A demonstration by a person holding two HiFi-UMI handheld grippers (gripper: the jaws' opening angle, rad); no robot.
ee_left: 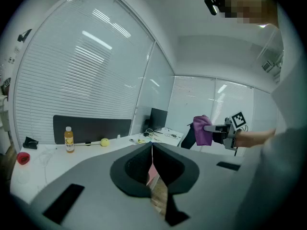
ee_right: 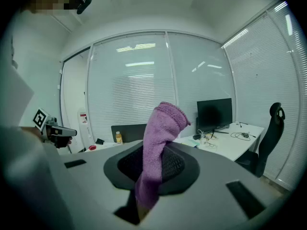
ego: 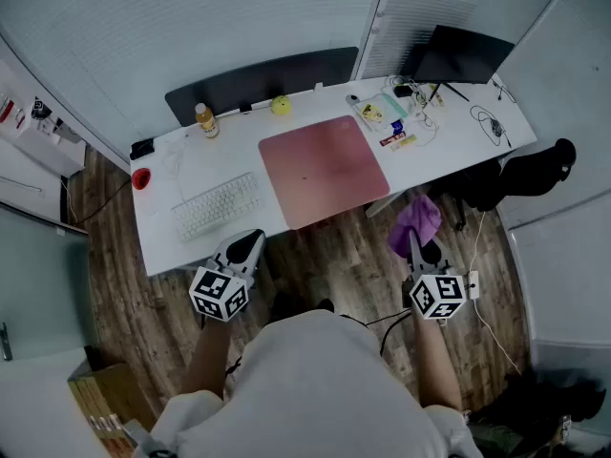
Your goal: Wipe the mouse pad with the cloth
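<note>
A pink mouse pad point(ego: 324, 168) lies flat on the white desk point(ego: 453, 141), near its middle. My right gripper point(ego: 413, 239) is shut on a purple cloth point(ego: 416, 220) point(ee_right: 160, 147) and hovers over the floor just off the desk's front edge, right of the pad. That cloth point(ee_left: 201, 130) and the right gripper also show in the left gripper view. My left gripper point(ego: 247, 247) is shut with nothing in it, held in front of the desk below the keyboard point(ego: 218, 206). A sliver of pink pad shows between its jaws.
On the desk stand a yellow bottle point(ego: 205, 120), a yellow ball point(ego: 280, 105), a red cup point(ego: 141, 177), a monitor point(ego: 460, 55), cables and small items point(ego: 396, 117). A black chair point(ego: 530, 170) stands at the right. Wood floor lies below.
</note>
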